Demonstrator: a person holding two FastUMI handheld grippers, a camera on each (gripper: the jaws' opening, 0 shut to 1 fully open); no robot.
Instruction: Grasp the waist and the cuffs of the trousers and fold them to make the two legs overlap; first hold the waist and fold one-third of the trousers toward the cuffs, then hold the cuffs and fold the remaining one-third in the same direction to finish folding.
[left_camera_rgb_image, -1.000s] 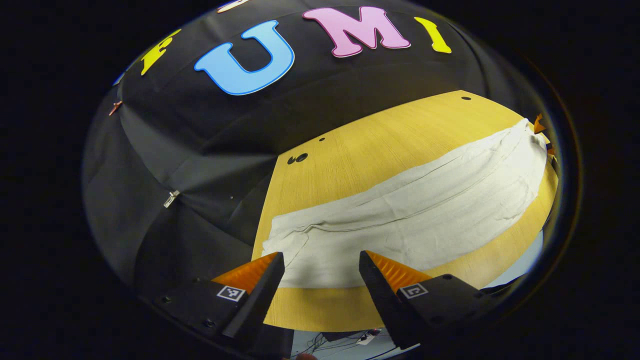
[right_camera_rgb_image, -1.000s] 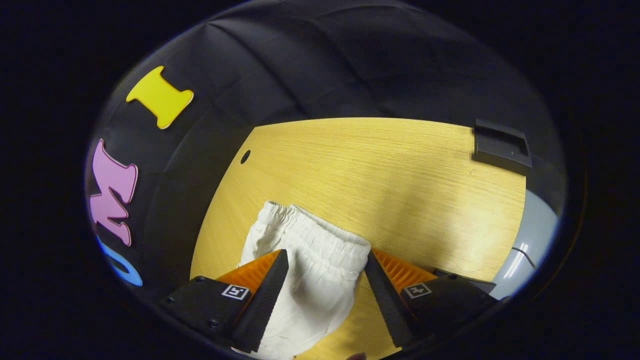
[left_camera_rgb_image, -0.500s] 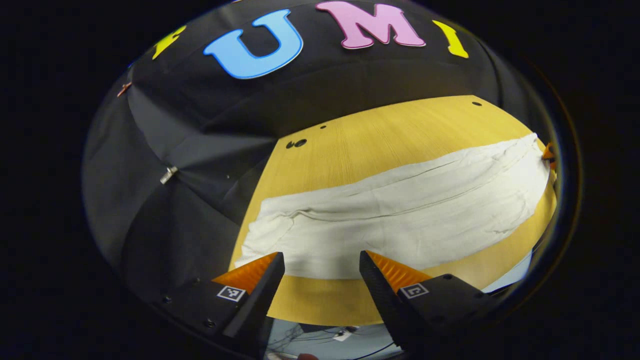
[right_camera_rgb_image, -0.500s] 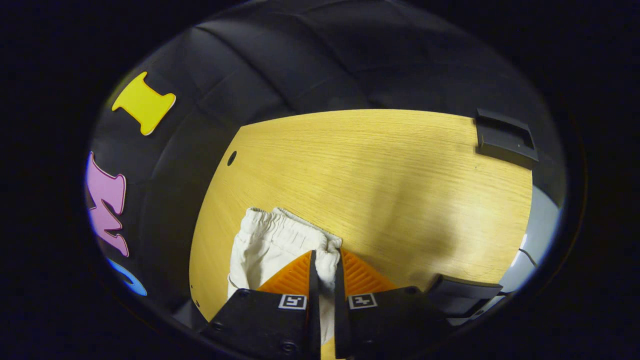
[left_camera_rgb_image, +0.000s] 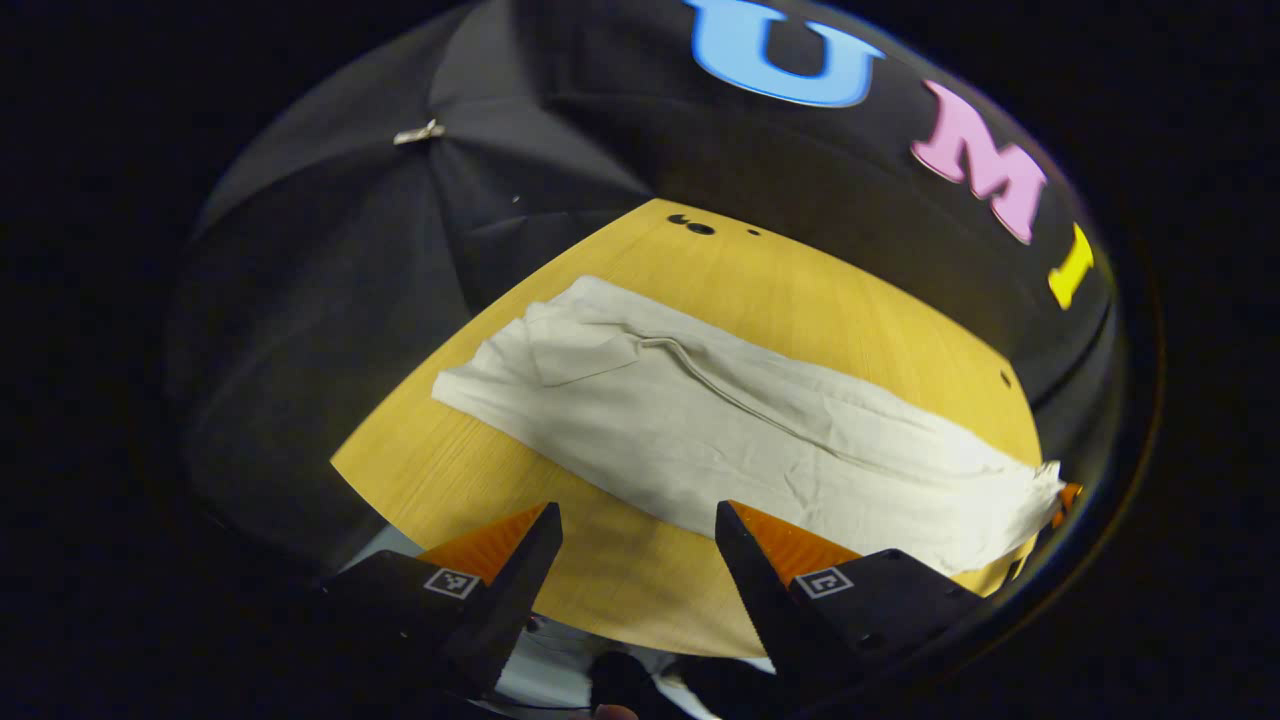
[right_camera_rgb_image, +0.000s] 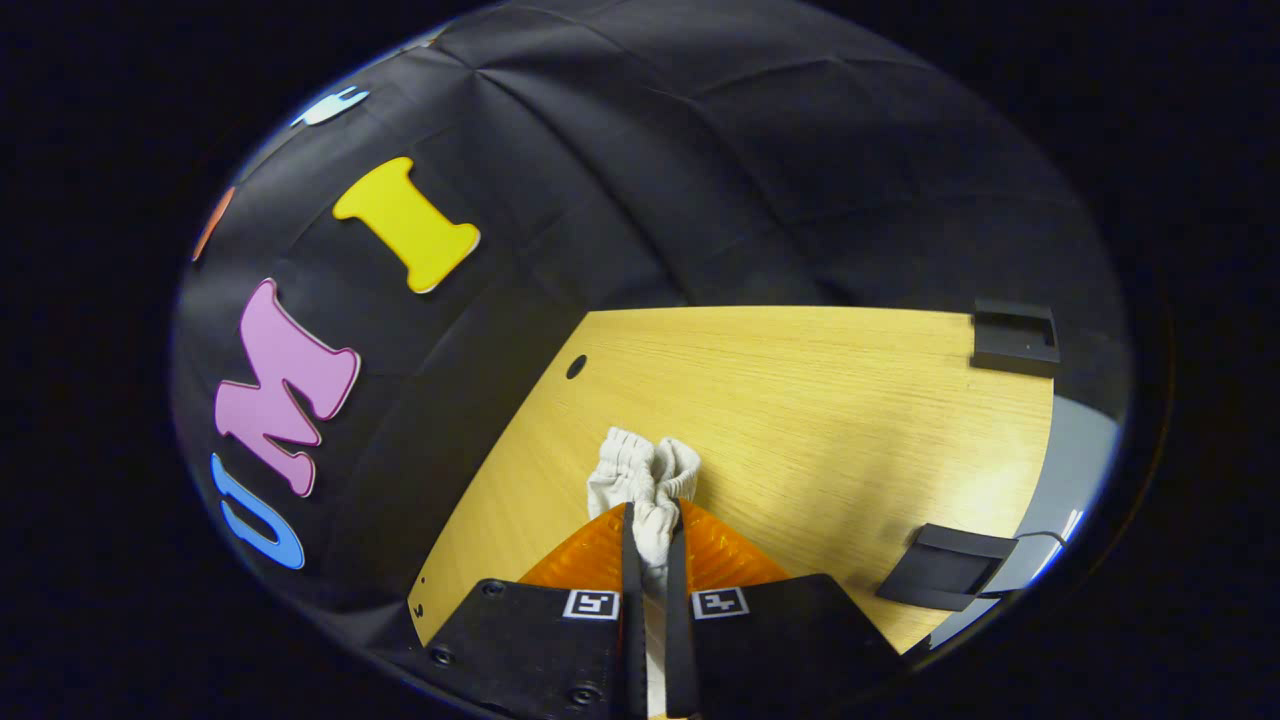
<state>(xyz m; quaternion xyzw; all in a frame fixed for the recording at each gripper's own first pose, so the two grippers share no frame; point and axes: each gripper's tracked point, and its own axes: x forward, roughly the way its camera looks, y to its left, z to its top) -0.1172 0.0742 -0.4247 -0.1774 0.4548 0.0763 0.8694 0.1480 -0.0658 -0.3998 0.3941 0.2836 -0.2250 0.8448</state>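
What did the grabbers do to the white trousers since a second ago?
The right hand-held gripper closed on the elastic waist of the trousers, bunching it up between both fingers, and has since lifted it a little off the table. The left hand-held gripper swung round, so the trousers now look slanted in its view. It stayed open, holding nothing, and the legs stayed flat on the table.

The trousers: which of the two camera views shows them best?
The left gripper view: the trousers lie stretched across the wooden table, seen nearly end to end. The right gripper view shows just a bunched bit of elastic waist, pinched in the right gripper.
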